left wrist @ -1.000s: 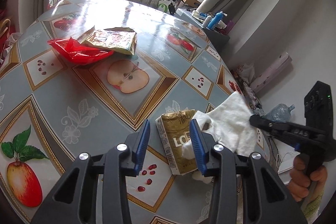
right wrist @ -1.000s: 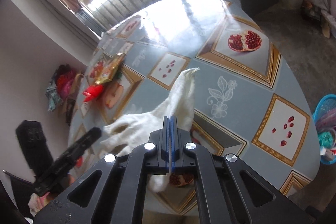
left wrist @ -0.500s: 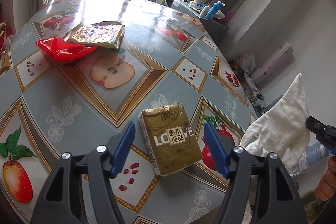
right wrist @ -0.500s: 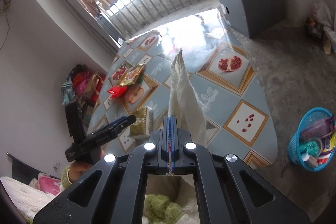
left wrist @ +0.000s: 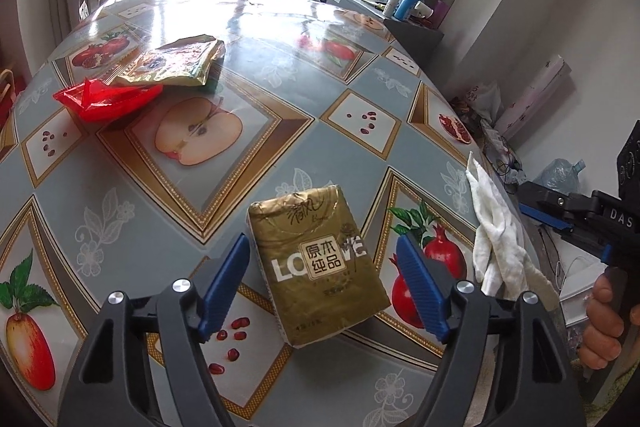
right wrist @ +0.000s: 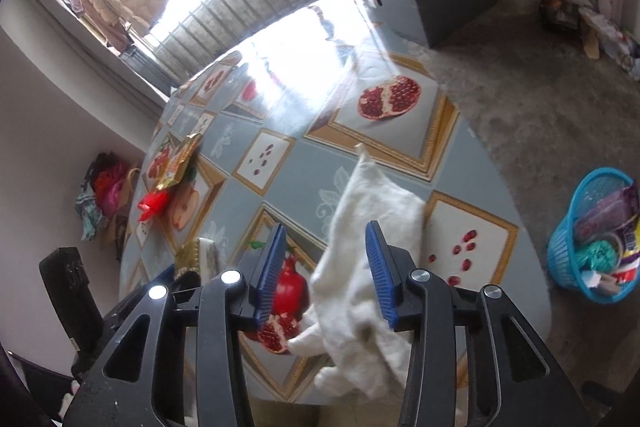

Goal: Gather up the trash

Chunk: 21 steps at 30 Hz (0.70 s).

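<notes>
Left tongs [left wrist: 322, 277] are held apart, one finger on each side of the gold tissue pack [left wrist: 318, 269]; no contact with the pack is seen. The pack is laid flat on the counter [left wrist: 280, 131], near the edge closest to the camera, partly over a pomegranate print.

Right tongs [right wrist: 326, 267] are also held apart. The white cloth [right wrist: 372, 227] is seen between and below the fingers, draped over the counter edge beside the tissue pack; whether either finger touches it cannot be told. In the left wrist view the cloth [left wrist: 496, 227] is found just right of the pack, hanging off the rim.

Farther from the pack, toward the window side of the counter, a red plastic bag [left wrist: 106, 99] is noted, with a gold snack wrapper [left wrist: 176, 63] touching it on its far side. Both are well apart from the pack.

On the floor, beyond the cloth side of the counter, a blue basket [right wrist: 592, 239] filled with wrappers is recorded.
</notes>
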Available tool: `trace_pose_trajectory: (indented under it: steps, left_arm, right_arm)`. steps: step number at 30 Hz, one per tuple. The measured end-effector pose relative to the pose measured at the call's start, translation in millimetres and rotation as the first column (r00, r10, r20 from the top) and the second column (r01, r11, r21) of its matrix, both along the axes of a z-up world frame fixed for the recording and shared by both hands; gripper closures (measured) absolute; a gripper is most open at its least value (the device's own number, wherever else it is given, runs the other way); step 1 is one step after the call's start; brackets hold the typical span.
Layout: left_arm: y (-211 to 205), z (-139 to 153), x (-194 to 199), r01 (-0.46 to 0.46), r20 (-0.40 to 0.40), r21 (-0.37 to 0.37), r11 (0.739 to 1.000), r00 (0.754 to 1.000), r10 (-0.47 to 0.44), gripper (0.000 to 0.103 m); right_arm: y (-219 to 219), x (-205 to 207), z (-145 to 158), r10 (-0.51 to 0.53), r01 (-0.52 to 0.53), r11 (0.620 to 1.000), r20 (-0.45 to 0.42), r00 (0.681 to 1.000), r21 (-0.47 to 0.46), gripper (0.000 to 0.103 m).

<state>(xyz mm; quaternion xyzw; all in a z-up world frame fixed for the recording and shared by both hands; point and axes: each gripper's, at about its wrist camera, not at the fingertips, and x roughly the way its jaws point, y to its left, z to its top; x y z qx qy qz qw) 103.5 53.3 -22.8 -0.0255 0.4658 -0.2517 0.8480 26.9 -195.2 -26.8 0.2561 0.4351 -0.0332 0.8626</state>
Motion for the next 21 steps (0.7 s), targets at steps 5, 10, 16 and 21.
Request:
trace_pose_trajectory:
  steps: [5, 10, 16, 21]
  left_arm:
    - [-8.9, -3.4, -0.9, 0.013, 0.038, 0.037, 0.999, 0.999, -0.015, 0.029]
    - [-13.1, -4.2, -2.0, 0.048, 0.044, 0.037, 0.998, 0.998, -0.050, 0.029]
    - [-19.9, -1.7, -8.6, 0.094, 0.053, 0.050, 0.994, 0.994, -0.097, 0.029]
    - [-25.3, -4.0, -11.2, 0.073, 0.059, 0.114, 0.991, 0.995, -0.080, 0.029]
  right_arm:
    - [-7.7, -18.0, -8.3, -0.017, 0.015, 0.998, -0.038, 0.999, -0.055, 0.060]
    - [-7.8, -22.8, -30.5, -0.012, 0.009, 1.000, -0.096, 0.995, -0.023, 0.060]
    - [-3.9, -22.0, -34.0, 0.003, -0.002, 1.000, -0.098, 0.995, 0.010, 0.060]
    - [3.9, -19.5, -33.8, 0.007, -0.010, 0.999, -0.097, 0.995, -0.034, 0.060]
